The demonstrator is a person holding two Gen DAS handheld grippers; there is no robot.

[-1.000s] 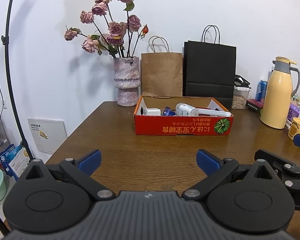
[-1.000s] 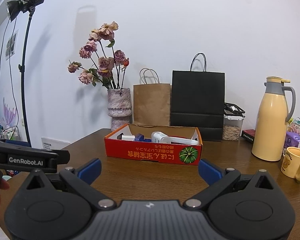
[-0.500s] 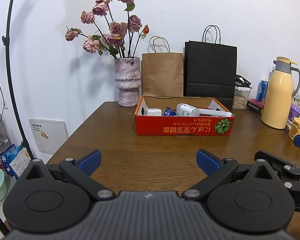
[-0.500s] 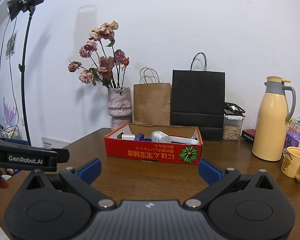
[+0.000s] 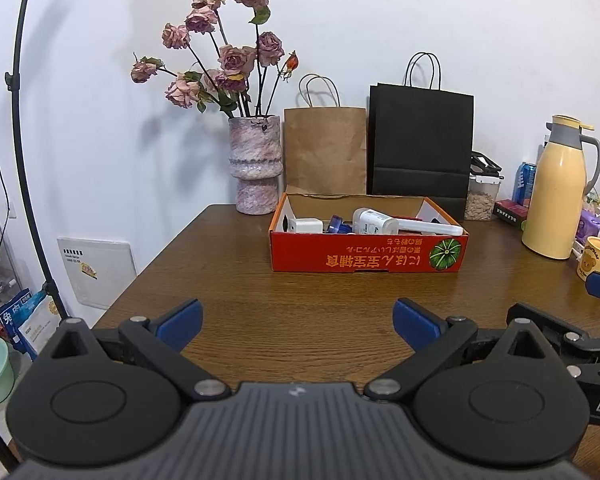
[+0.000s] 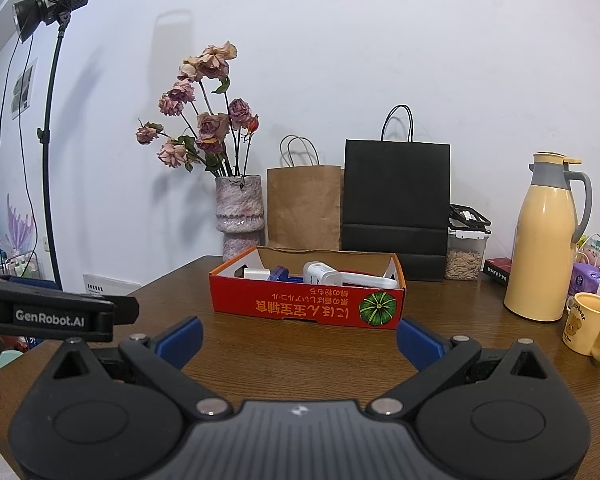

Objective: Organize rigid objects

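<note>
A red cardboard box (image 5: 368, 258) (image 6: 308, 308) stands on the wooden table (image 5: 292, 304) ahead of both grippers. In it lie a white adapter (image 5: 303, 225), a blue item (image 5: 337, 225), a white bottle (image 5: 374, 222) and a long white piece (image 5: 430, 226). My left gripper (image 5: 298, 324) is open and empty, held above the near table, well short of the box. My right gripper (image 6: 300, 340) is open and empty, also short of the box. The right gripper's body shows at the right edge of the left wrist view (image 5: 560, 336).
A vase of dried roses (image 5: 254, 168), a brown paper bag (image 5: 325, 152) and a black paper bag (image 5: 420, 144) stand behind the box. A yellow thermos (image 6: 544, 240), a yellow mug (image 6: 590, 326) and a seed jar (image 6: 464, 256) are at the right. A light stand (image 6: 50, 128) is left.
Both views have shifted very slightly, the left one a touch leftward. Both grippers stay open and empty; the box and its contents have not moved.
</note>
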